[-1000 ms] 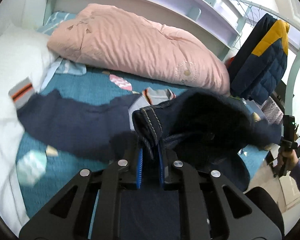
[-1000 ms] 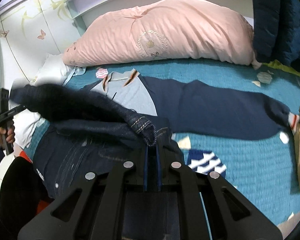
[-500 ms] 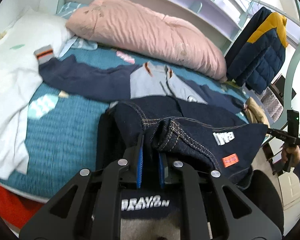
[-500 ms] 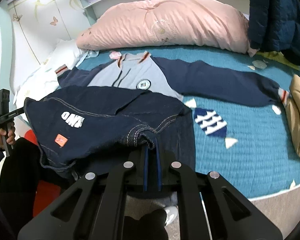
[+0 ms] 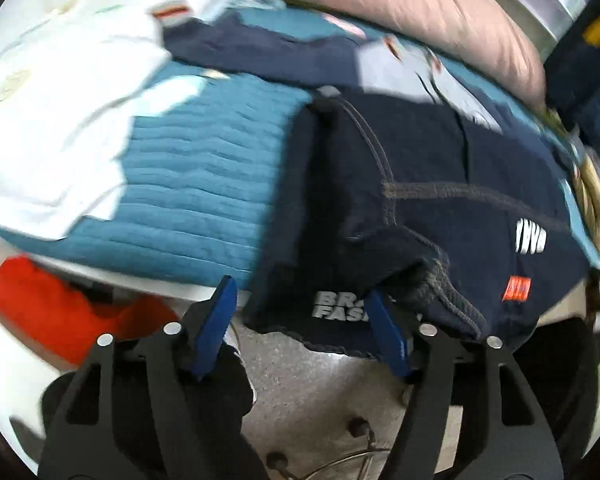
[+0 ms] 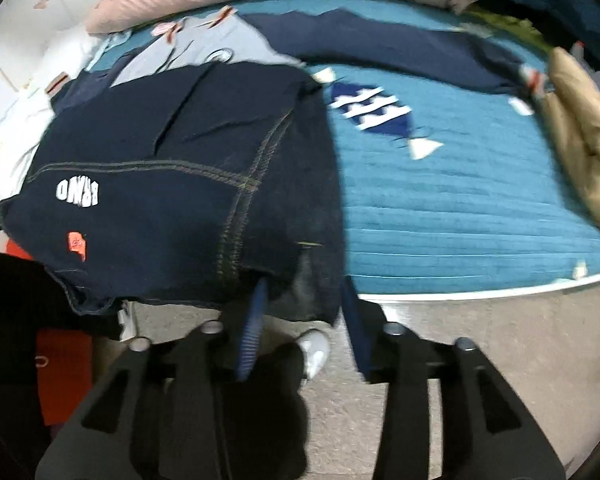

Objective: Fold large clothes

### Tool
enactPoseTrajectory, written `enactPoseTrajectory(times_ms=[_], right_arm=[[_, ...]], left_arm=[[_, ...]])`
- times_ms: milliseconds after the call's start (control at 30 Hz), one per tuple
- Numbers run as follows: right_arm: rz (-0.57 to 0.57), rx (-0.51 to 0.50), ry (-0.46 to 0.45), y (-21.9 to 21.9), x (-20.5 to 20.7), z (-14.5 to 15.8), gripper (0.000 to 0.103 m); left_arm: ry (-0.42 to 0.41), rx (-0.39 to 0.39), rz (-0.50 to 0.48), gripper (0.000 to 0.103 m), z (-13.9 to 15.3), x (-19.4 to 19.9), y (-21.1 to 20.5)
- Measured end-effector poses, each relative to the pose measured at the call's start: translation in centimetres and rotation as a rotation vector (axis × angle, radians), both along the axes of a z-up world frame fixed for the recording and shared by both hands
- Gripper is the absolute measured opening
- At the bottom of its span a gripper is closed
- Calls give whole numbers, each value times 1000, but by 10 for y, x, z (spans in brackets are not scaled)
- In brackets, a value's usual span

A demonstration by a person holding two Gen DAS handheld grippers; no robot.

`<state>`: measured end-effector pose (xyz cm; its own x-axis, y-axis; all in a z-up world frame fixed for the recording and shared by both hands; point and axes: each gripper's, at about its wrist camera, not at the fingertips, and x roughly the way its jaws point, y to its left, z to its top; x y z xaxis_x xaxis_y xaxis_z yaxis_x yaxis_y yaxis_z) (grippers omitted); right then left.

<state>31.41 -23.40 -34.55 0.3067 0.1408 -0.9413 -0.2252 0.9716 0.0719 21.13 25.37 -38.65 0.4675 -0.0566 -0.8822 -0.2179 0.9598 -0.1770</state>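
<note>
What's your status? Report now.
Both tools open: left tool, right tool. Denim jacket folded at the bed edge, hem overhanging. Sweatshirt spread behind.

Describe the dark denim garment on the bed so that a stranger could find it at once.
On the teal quilted bedspread, at its near edge, lies the dark denim garment, partly hanging over. Unlike the navy-and-grey jacket spread behind it, it has tan stitching, white "BRAND" lettering and a small orange patch.

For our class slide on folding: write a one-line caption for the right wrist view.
Open right gripper at the bed's edge, its fingers apart beside the folded dark denim garment on the teal bedspread.
</note>
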Motion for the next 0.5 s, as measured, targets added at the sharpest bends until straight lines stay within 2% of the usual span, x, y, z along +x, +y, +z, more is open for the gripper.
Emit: enactPoseTrajectory(times_ms=[67,100,133,167,200,233,267,300,333,400,467,500], right_arm=[[-57,-44,-29,-4,-2,23,50],[-54,-27,-61,0,-2,35,50],[-33,38,-116,8,-3,53,46],[-18,80,-137,16,-2,62,41],[2,129,-151,34,2,72,29],[30,172,-165,54,6,78,19],[59,220,-175,75,10,81,16],[80,250,-174,90,15,81,8],[101,286,-160,112,23,77,3],[136,341,-148,150,35,70,1],[145,407,-127,185,49,57,0],[141,423,-125,197,54,53,0]], left_arm=[[-41,22,41,76,21,-4,4],[-75,46,37,76,34,-4,-2],[-107,91,38,76,46,-4,-10],[-125,123,38,76,53,-5,-18],[-165,185,37,76,68,-6,-33],[-185,216,41,76,75,-7,-43],[-195,250,43,83,81,-9,-54],[-174,281,39,92,84,-6,-59],[-135,306,9,92,83,-5,-64],[-82,331,2,92,76,-8,-58],[-56,296,51,92,69,-13,-44],[-72,260,98,92,69,-18,-35]])
